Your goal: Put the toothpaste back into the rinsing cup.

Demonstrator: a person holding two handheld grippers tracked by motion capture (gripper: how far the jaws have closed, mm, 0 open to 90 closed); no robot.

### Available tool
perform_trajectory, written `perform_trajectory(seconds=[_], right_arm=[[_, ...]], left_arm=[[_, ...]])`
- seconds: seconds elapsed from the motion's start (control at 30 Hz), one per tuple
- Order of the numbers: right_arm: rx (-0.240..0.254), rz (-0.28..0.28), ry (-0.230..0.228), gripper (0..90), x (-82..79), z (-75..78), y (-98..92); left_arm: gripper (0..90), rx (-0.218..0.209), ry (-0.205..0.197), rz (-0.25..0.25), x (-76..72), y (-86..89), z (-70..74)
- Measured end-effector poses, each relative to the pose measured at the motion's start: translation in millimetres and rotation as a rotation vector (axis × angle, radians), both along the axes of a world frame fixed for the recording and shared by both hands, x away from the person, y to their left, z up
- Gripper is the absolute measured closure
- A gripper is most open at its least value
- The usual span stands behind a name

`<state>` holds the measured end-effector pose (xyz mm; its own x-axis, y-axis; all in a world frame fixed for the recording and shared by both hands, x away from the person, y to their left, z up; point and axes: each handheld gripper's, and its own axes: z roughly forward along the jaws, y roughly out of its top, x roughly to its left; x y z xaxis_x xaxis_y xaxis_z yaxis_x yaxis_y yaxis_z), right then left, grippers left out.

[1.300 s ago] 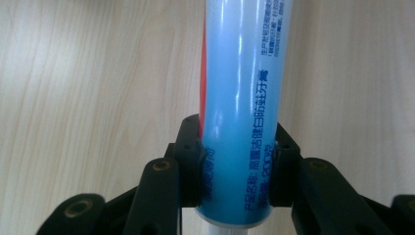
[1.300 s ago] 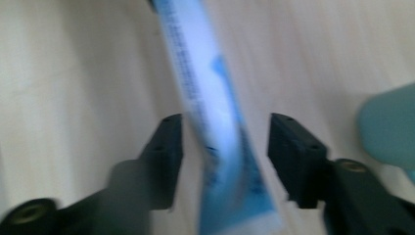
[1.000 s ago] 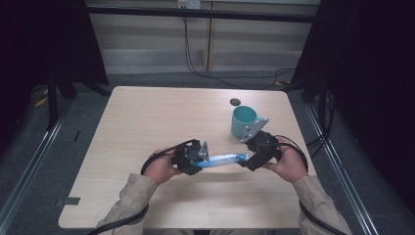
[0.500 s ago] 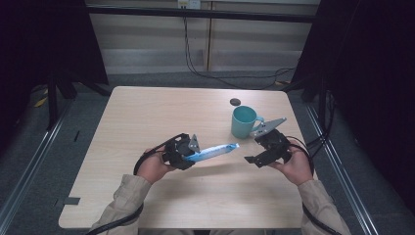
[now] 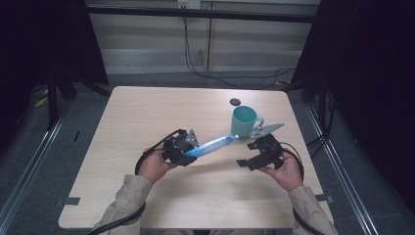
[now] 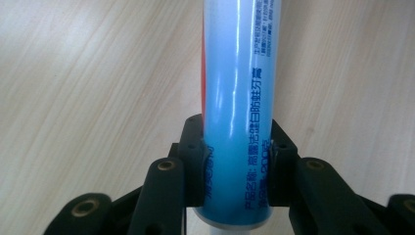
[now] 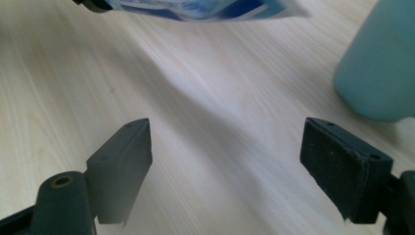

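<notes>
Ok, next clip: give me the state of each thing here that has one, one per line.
Toothpaste tube: clamped in the left tool, lifted off the table, far end aimed toward the mug.
Left tool: shut on the tube.
Right tool: jaws wide apart, nothing between them, just been opening.
Teal mug: upright on the table, untouched.
Small dark disc: lying flat behind the mug.

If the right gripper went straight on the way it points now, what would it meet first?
Probably the bare table: the right gripper, jaws open and empty, aims at it. The toothpaste tube sits higher in that view and the teal mug off to one side.
</notes>
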<state>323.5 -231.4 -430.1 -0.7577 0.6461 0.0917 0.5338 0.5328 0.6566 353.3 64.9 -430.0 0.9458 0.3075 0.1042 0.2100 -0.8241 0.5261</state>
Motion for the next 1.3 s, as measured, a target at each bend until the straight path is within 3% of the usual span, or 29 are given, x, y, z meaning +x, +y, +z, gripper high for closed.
perform_trajectory(seconds=[0.43, 0.57, 0.77, 1.07, 1.3], right_arm=[[0.059, 0.012, 0.008, 20.2, 2.1, -7.6, 15.0], [0.103, 0.006, -0.009, 21.5, 2.6, -7.6, 16.1], [0.151, -0.002, 0.005, 22.2, 5.0, -9.9, 19.6], [0.15, 0.012, 0.012, 22.9, 5.7, -13.9, 30.5], [0.178, -0.005, 0.009, 23.1, 8.9, -12.3, 31.1]], left_arm=[[68.6, -0.046, 0.014, 0.031, 2.1, -1.4, 3.0], [68.7, -0.063, 0.028, 0.05, 2.9, -3.5, 1.3], [68.7, -0.077, 0.033, 0.055, 2.2, -8.9, -0.1], [68.8, -0.096, 0.044, 0.06, 2.0, -13.5, -0.2], [68.8, -0.113, 0.036, 0.06, 0.8, -19.5, 4.1]])
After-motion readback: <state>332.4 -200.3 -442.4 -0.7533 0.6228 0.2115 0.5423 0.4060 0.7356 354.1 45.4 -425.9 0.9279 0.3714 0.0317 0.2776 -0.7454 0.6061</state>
